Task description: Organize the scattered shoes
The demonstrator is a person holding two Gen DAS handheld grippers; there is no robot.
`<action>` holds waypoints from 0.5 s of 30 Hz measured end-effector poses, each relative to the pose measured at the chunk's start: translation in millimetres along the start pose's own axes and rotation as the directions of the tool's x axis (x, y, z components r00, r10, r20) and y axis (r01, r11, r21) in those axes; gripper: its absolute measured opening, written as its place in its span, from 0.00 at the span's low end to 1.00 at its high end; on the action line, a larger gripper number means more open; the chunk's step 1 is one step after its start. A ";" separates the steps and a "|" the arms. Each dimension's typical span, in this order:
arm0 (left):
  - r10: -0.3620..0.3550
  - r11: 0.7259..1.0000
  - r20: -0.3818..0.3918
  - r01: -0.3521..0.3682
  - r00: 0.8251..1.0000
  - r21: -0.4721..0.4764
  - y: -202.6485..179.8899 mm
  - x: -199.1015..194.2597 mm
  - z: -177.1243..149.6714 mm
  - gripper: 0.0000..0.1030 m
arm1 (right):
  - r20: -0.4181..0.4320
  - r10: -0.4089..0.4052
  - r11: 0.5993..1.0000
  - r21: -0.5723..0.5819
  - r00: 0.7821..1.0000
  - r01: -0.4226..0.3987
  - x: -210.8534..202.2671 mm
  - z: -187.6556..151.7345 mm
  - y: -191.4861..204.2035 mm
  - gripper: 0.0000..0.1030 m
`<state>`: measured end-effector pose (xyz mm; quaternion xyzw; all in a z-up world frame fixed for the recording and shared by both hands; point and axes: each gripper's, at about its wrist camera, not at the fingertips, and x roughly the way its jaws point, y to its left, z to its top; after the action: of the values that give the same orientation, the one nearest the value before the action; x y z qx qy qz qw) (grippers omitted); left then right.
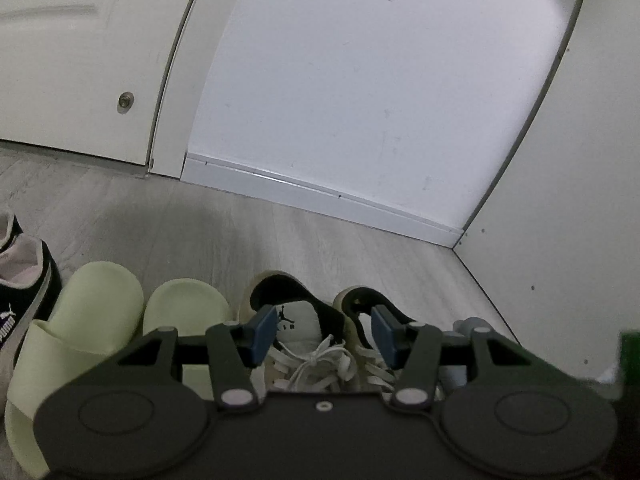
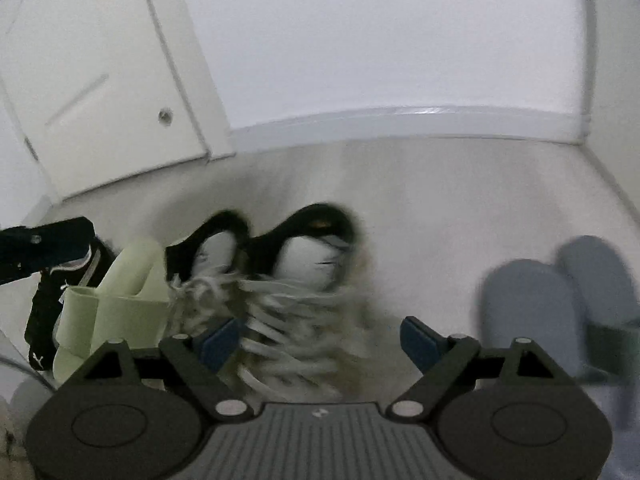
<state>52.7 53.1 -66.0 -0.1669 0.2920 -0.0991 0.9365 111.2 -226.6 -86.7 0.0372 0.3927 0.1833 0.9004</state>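
Observation:
A pair of cream lace-up sneakers (image 1: 308, 344) with black collars stands on the floor, heels toward the wall. My left gripper (image 1: 323, 335) hovers over them, open, its blue pads touching nothing. Left of the sneakers lie two pale green slides (image 1: 80, 320), and beyond those a black Puma shoe (image 1: 24, 292). In the blurred right wrist view, my right gripper (image 2: 320, 342) is wide open above the sneakers' (image 2: 280, 280) laces and grips nothing. Grey slippers (image 2: 528, 308) lie to its right. The green slide (image 2: 116, 300) and the Puma shoe (image 2: 44, 320) are on the left.
A white wall with a baseboard (image 1: 320, 192) closes the floor behind the shoes. A door (image 1: 80, 60) with a small round stop stands at the left, and a pale cabinet side (image 1: 560, 200) at the right. Bare grey floor (image 1: 240, 232) lies between shoes and wall.

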 end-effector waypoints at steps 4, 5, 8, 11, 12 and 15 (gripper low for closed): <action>-0.022 1.000 -0.024 0.022 0.999 0.011 -7.2 7.5 -5.0 0.52 | -0.136 -0.079 0.994 0.061 0.988 0.088 -32.9 -40.4 -48.0 0.72; -0.032 0.999 -0.031 0.033 0.999 0.017 -10.9 10.0 -6.6 0.52 | -0.151 -0.088 0.993 0.059 0.985 0.098 -35.3 -47.5 -53.3 0.71; -0.052 0.998 -0.046 0.054 0.998 0.039 -22.5 13.6 -10.8 0.52 | -0.172 -0.115 0.992 0.031 0.978 0.122 -39.8 -64.7 -61.4 0.64; -0.059 0.996 -0.049 0.062 0.997 0.058 -29.7 11.9 -13.3 0.52 | -0.145 -0.141 0.989 -0.056 0.979 0.135 -29.2 -69.2 -51.6 0.65; -0.060 0.996 -0.050 0.063 0.997 0.062 -31.3 11.3 -14.0 0.52 | -0.137 -0.150 0.987 -0.080 0.979 0.140 -25.0 -68.8 -49.7 0.64; -0.051 0.996 -0.052 0.055 0.997 0.069 -33.0 9.7 -15.7 0.52 | -0.112 -0.161 0.983 -0.111 0.981 0.149 -18.2 -64.8 -52.2 0.64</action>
<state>48.5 15.9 -70.9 -0.1392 0.3071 -0.1383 0.9313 68.8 -286.7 -129.6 -0.0506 0.4380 0.1343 0.8874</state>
